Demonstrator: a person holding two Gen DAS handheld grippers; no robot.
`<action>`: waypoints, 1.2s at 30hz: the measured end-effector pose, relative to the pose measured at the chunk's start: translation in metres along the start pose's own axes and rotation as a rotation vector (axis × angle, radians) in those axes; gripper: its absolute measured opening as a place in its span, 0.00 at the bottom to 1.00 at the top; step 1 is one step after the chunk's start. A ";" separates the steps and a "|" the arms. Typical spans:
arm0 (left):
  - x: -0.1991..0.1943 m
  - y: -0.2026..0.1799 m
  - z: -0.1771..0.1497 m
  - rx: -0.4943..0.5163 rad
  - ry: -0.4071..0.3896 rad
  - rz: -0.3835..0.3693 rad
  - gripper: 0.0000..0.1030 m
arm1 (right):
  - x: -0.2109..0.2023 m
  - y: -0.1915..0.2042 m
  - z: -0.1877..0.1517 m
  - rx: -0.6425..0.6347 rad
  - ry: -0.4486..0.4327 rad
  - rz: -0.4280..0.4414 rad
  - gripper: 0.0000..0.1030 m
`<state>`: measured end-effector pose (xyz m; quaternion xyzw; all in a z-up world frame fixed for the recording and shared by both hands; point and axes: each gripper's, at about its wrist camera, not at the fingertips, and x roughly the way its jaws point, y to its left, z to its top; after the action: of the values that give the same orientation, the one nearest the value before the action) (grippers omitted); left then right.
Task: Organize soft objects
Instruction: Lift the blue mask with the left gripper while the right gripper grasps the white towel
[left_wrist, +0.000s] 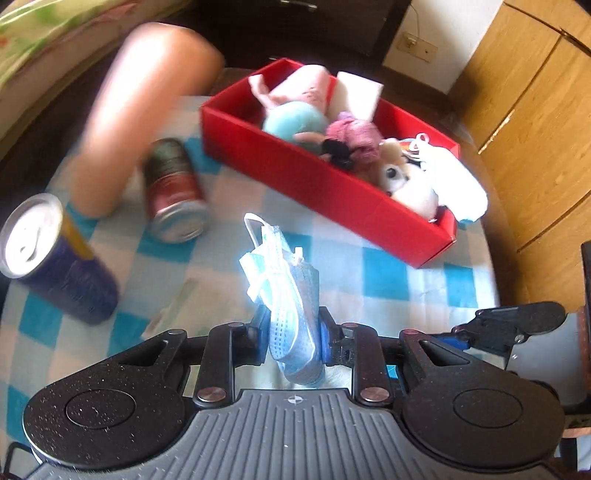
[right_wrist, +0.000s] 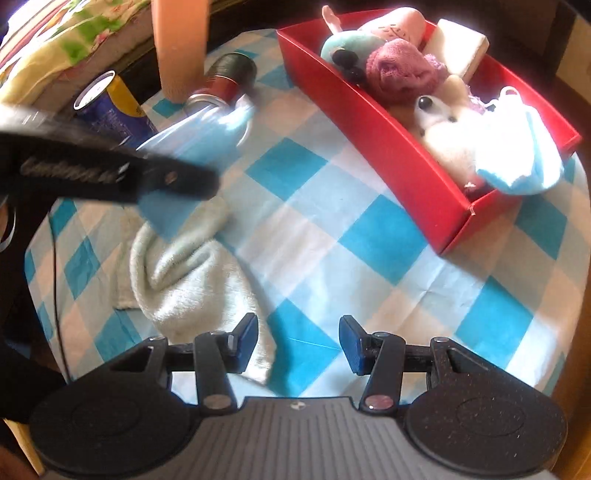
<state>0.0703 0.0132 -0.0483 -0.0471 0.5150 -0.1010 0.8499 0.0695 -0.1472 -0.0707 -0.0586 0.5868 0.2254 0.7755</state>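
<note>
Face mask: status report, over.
Left claw shut on face mask. Right claw open, empty. Red box ahead; path clear.

My sunlit corner, seen past the tongs

Round table under a blue-and-white checked cloth (right_wrist: 384, 229); light wooden cupboard doors (left_wrist: 535, 122) beyond its right edge, floral bedding (left_wrist: 44, 33) beyond the left.

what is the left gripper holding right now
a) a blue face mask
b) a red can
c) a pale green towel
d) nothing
a: in the left wrist view the left gripper has its pads pressed on a folded blue face mask, lifted off the checked cloth, while the pale green towel lies on the table.
</note>
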 end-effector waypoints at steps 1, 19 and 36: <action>0.001 0.004 -0.003 -0.009 0.006 0.001 0.25 | 0.001 0.006 0.002 -0.010 -0.001 0.000 0.25; -0.018 0.050 -0.017 -0.051 -0.015 -0.015 0.27 | 0.030 0.076 0.041 -0.135 -0.032 -0.009 0.62; -0.025 0.052 -0.023 -0.040 -0.010 -0.028 0.29 | 0.044 0.102 0.017 -0.154 -0.007 -0.062 0.09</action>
<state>0.0448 0.0697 -0.0465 -0.0717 0.5119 -0.1024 0.8499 0.0510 -0.0375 -0.0885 -0.1353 0.5628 0.2462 0.7774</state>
